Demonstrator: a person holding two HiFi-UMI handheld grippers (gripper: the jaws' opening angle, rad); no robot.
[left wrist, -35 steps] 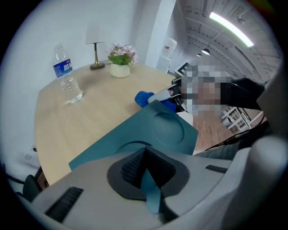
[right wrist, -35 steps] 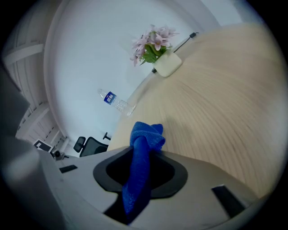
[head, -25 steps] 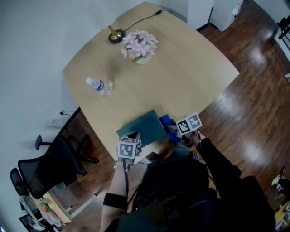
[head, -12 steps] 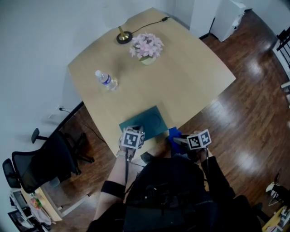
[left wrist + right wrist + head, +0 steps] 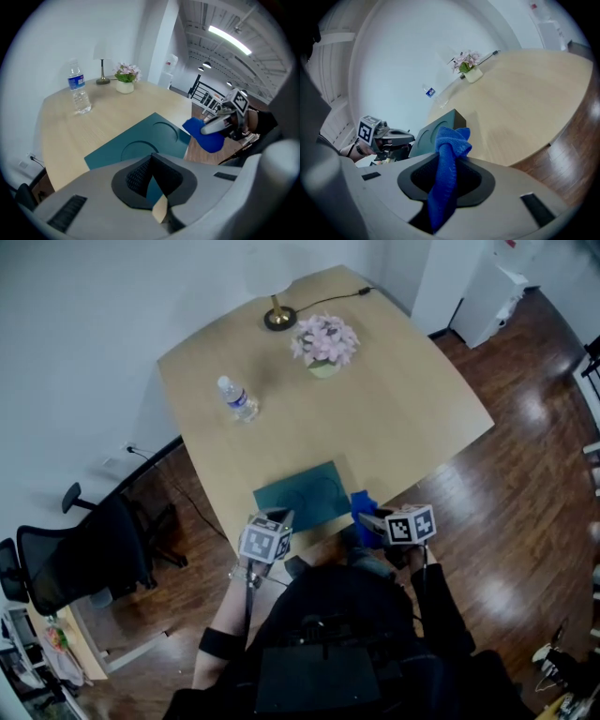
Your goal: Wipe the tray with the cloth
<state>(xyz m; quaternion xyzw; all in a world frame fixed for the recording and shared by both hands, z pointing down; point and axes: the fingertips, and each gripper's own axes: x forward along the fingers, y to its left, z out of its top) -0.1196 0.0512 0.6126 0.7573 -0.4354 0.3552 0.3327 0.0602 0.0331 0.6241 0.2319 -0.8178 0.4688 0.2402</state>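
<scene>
Currently no wipe contact. The right gripper (image 5: 447,176) is clamped on the blue cloth (image 5: 451,143), which hangs just beside the right corner of the tray (image 5: 300,493) and off its surface. The tray lies at the near edge of the table (image 5: 403,418), and the left gripper (image 5: 152,180) looks pinched onto its near edge, with a thin teal sliver between nearly closed jaws.

Risks, as a judgement:
- The tray is thin, flat and smooth on smooth pale wood right at the table edge. A hard sideways wipe could pivot it round the left pinch or push it over onto the floor (image 5: 506,474) if that grip slips.
- The cloth is held only by a bunched fold, so dragging it may pull it out of the jaws. It may also ride up so that hard jaw plastic scrapes the tray instead of fabric.
- A balled cloth gives a small contact patch and could skip the two shallow round recesses.

The water bottle (image 5: 237,399), flower pot (image 5: 325,338) and lamp base (image 5: 279,317) are well apart, so a knock is unlikely.

Materials:
- Tray: dark teal, matte, rigid, rectangular with crisp corners.
- Cloth: soft, fuzzy microfibre-type weave, limp and folded over itself.
- Bottle: clear plastic, blue label.
- Jaw pads: dark, finely ribbed.
- Gripper bodies: grey moulded plastic.
</scene>
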